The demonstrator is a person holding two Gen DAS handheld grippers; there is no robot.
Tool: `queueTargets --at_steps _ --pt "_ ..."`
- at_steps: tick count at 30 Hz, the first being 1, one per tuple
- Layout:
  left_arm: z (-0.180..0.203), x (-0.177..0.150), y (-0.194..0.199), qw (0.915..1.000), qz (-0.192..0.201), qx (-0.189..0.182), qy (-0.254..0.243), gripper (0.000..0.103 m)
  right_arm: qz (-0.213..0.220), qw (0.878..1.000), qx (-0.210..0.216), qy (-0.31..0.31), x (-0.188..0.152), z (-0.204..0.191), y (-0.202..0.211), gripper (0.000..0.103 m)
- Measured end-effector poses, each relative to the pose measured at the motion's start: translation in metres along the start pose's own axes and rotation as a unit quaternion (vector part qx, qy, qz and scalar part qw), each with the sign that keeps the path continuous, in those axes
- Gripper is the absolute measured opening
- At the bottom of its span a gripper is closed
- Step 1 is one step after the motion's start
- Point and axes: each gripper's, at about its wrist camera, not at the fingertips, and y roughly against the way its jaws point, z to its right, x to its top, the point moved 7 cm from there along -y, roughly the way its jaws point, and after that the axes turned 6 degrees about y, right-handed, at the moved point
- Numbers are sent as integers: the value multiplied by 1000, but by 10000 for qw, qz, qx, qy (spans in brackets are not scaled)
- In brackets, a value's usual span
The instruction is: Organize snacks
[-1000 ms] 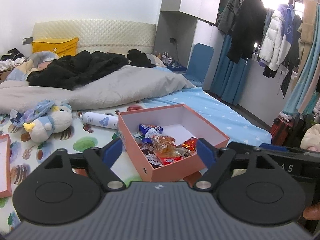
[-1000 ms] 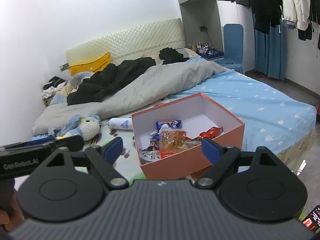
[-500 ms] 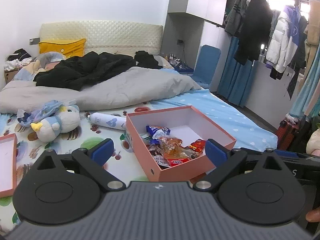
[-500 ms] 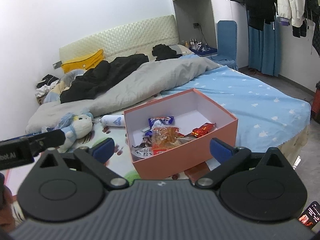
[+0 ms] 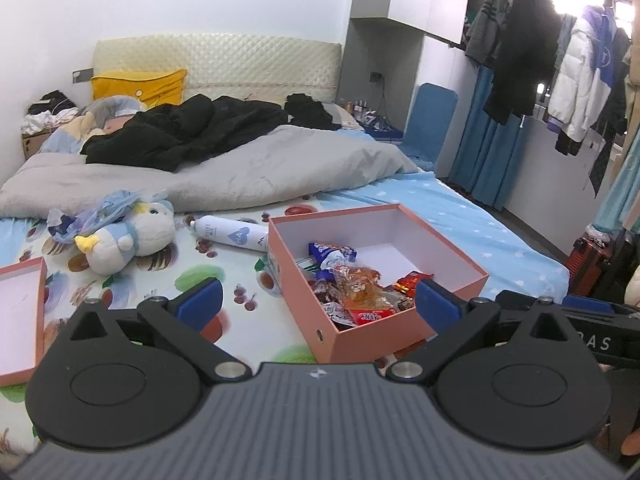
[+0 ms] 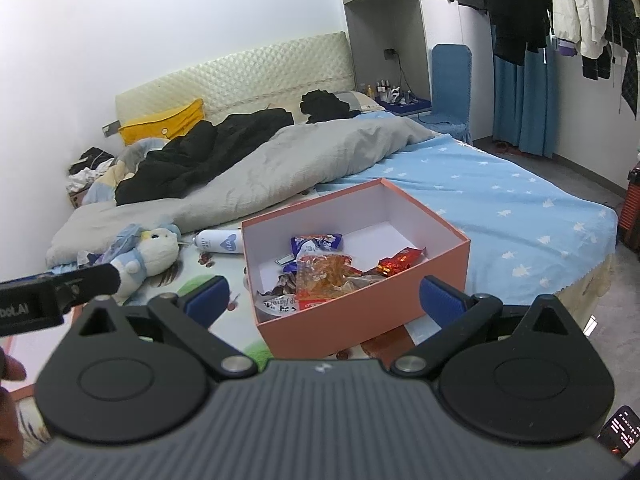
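Blue pads tipped both claws, and each claw stood spread wide with nothing between its fingers: the left claw (image 5: pixel 318 306) and the right claw (image 6: pixel 324 298) both hung just short of the box (image 5: pixel 404 330), facing its near corner without touching it. The box, salmon outside and white inside, sat open on the bed (image 6: pixel 500 208), partly on a fruit-print sheet (image 5: pixel 224 276). Snacks lay heaped in its near half: an orange bag (image 6: pixel 326 270) on top, a blue wrapper (image 6: pixel 316 243) behind it and a red wrapper (image 6: pixel 400 261) to the right, while the far half showed bare white floor. At the left edge lay the lid (image 5: pixel 20 312), inner side up, well apart from the box. Just beyond the box a white bottle (image 5: pixel 232 233) lay on its side, and left of that a plush toy (image 5: pixel 128 240). Farther back came a grey duvet (image 5: pixel 256 176), black clothes (image 5: pixel 188 132) and a yellow pillow (image 5: pixel 140 86) against the headboard (image 5: pixel 240 64).
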Motion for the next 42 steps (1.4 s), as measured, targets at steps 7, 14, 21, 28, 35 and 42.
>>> queueTargets --at_steps 7,14,21,28,35,42 --pt "1 -1 -1 10000 -45 -35 11 103 23 10000 7 82 0 -1 0 103" --pt "0 0 -4 10000 -68 21 3 103 97 9999 -23 131 3 -3 1 103" --pt "-1 -4 -5 9999 -129 46 18 103 71 9999 -19 111 3 -3 1 103" --pt "1 -5 -7 9999 -122 80 7 103 95 9998 -37 172 4 -7 2 103" --pt "0 -5 -8 9999 -107 91 27 103 101 9998 -64 143 4 -5 2 103" --pt "-5 -3 -9 9998 -107 146 105 103 101 9998 -119 93 5 -2 0 103"
